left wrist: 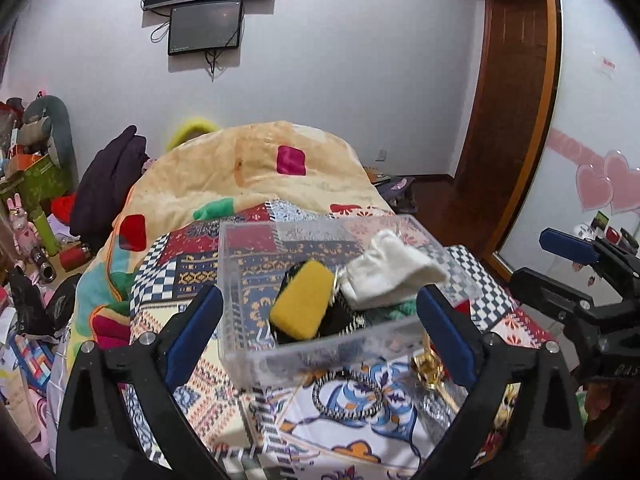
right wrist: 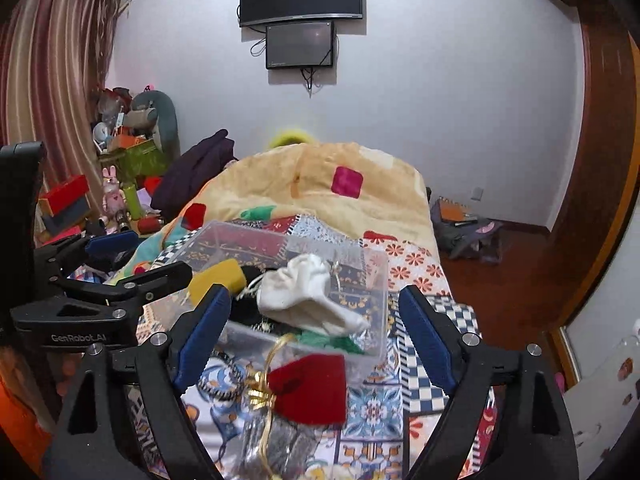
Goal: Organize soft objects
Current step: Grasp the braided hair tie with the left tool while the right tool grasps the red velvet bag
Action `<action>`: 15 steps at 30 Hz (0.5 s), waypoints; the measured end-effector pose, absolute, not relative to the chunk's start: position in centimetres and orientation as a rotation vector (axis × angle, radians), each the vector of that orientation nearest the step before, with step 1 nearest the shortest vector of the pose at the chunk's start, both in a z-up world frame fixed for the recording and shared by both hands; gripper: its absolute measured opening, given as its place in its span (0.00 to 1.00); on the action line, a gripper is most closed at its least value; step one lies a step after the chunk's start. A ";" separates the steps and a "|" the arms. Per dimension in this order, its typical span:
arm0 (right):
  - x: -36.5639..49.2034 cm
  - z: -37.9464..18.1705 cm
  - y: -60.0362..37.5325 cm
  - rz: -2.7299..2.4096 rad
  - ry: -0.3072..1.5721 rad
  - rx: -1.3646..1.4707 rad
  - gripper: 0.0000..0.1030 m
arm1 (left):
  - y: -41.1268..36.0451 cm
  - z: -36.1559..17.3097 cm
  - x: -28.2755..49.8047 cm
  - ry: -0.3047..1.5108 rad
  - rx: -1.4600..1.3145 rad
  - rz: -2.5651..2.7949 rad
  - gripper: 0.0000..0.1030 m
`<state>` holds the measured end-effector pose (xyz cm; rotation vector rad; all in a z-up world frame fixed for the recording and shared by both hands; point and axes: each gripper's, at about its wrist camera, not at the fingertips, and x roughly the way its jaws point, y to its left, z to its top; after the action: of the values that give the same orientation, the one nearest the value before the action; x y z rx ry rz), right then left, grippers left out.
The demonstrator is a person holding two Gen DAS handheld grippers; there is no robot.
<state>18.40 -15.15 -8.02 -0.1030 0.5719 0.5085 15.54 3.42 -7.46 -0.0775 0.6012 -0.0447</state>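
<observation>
Two grippers hover with jaws spread, holding nothing. We see a clear box (right wrist: 372,280) on the bed holding a yellow sponge (right wrist: 218,280) and white sock (right wrist: 308,300). Just before the box lies a red pouch (right wrist: 310,388); we should pinch its middle with the right gripper (right wrist: 314,340), then lift over the box's wall.

White wall (right wrist: 440,100), wooden floor (right wrist: 512,276)
</observation>
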 end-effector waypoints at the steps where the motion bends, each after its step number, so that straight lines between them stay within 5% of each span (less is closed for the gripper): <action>1: 18.3 -8.4 -15.4 0.509 0.582 -0.093 0.82 | 3.4 -7.8 15.3 0.606 -0.079 -0.051 0.98; 13: 21.0 -15.0 -17.2 0.545 0.801 0.054 0.87 | 1.9 -14.9 15.3 0.777 -0.070 -0.089 0.98; 15: 20.9 -15.5 -16.7 0.538 0.813 0.031 0.87 | 2.0 -15.8 15.5 0.799 -0.082 -0.083 0.91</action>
<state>20.89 -16.74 -15.49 0.0306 0.8128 0.5384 15.48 2.05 -15.85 -0.0824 0.7990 -0.0834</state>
